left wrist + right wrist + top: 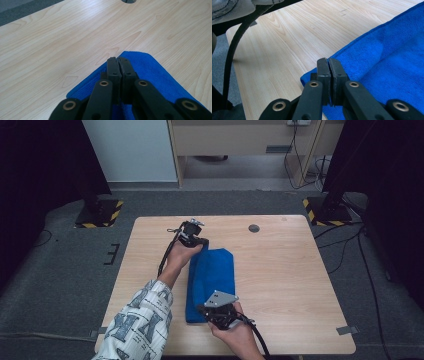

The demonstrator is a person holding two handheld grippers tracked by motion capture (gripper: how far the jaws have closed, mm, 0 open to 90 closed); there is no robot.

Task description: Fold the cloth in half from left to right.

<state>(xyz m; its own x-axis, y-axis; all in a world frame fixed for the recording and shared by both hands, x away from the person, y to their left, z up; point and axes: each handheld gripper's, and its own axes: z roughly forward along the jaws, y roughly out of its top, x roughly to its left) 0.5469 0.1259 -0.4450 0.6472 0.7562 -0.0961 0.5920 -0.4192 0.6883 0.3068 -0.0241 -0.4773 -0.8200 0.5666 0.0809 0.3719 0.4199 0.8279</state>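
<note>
A blue cloth (212, 277) lies folded into a long strip in the middle of the wooden table (280, 270). My left gripper (202, 241) is at the strip's far left corner. In the left gripper view its jaws are shut (118, 60) just above the blue cloth (150, 72), and no fabric shows between them. My right gripper (202, 310) sits at the strip's near end. Its jaws are shut too (328, 61), over the near corner of the cloth (387, 60). Whether either pair pinches fabric underneath is hidden.
A round cable hole (254, 228) sits near the table's far edge. Bare wood lies to the right and left of the cloth. The left gripper's cable (235, 47) and the person's patterned sleeve (142, 320) cross the near left part. Dark stands (327, 205) flank the table's far corners.
</note>
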